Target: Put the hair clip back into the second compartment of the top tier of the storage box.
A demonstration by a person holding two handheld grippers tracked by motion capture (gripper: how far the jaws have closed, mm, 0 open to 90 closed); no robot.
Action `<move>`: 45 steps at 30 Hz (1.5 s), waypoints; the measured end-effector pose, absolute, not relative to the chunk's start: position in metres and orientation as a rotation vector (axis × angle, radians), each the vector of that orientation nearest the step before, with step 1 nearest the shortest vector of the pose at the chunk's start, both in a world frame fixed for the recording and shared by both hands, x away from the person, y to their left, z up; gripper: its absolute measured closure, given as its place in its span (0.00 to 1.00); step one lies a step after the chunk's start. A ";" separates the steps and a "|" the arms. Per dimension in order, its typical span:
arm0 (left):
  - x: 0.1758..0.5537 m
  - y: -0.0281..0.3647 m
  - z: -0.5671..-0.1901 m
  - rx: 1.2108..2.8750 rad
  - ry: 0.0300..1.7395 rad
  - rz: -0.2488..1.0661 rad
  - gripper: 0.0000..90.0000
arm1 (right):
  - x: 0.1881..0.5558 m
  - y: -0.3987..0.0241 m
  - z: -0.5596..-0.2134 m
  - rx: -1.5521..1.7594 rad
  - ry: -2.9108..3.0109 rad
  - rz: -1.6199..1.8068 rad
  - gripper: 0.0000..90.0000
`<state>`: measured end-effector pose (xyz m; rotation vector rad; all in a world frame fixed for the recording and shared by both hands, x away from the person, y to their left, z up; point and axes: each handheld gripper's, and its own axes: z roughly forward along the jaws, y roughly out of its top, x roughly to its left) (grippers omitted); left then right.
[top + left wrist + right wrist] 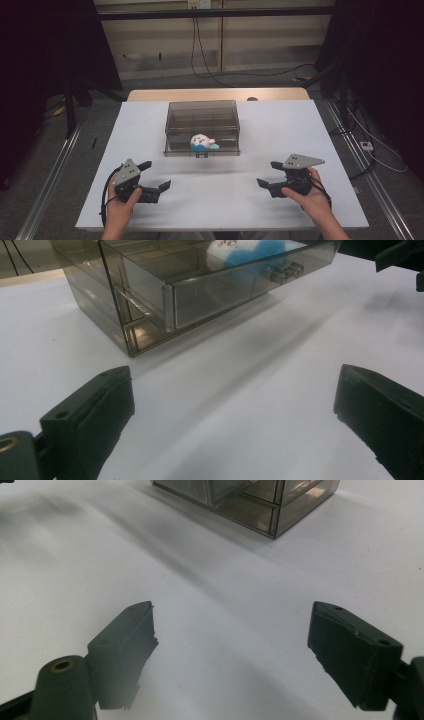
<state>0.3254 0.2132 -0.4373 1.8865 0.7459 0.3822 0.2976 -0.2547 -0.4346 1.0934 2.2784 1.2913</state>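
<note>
White table (220, 200), both hands low, level.

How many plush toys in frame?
1. A blue and white toy sits in the drawer of the clear box, at its front right by the handle. Other compartments look empty, though the tinted walls could hide something small.

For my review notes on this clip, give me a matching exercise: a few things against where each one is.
Things:
1. plush toy
2. drawer box
3. left gripper
4. right gripper

Places:
A. near right of the table, jaws open
B. middle of the table
C. inside the pulled-out drawer
D. near left of the table, jaws open

Pairs: 1-C, 2-B, 3-D, 4-A
</note>
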 end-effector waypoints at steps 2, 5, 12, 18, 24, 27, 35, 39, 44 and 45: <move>0.325 0.213 -0.437 1.888 0.746 0.383 0.03 | 0.297 -0.256 -0.435 1.093 2.277 1.289 0.21; 0.325 0.213 -0.437 1.889 0.745 0.383 0.03 | 0.296 -0.257 -0.436 1.095 2.275 1.288 0.21; 0.325 0.213 -0.437 1.887 0.746 0.379 0.03 | 0.294 -0.263 -0.438 1.103 2.272 1.276 0.21; 0.325 0.213 -0.437 1.886 0.747 0.379 0.03 | 0.291 -0.267 -0.440 1.110 2.268 1.270 0.21; 0.325 0.213 -0.437 1.888 0.747 0.381 0.03 | 0.289 -0.273 -0.440 1.119 2.257 1.268 0.20; 0.325 0.213 -0.437 1.890 0.747 0.380 0.03 | 0.287 -0.276 -0.441 1.128 2.251 1.264 0.20; 0.325 0.213 -0.438 1.890 0.748 0.380 0.03 | 0.284 -0.284 -0.443 1.145 2.242 1.258 0.20; 0.325 0.213 -0.438 1.893 0.747 0.380 0.03 | 0.282 -0.289 -0.444 1.155 2.229 1.259 0.20; 0.325 0.213 -0.438 1.891 0.750 0.377 0.03 | 0.280 -0.293 -0.445 1.164 2.220 1.256 0.20; 0.325 0.213 -0.438 1.891 0.750 0.378 0.03 | 0.280 -0.293 -0.445 1.166 2.221 1.257 0.20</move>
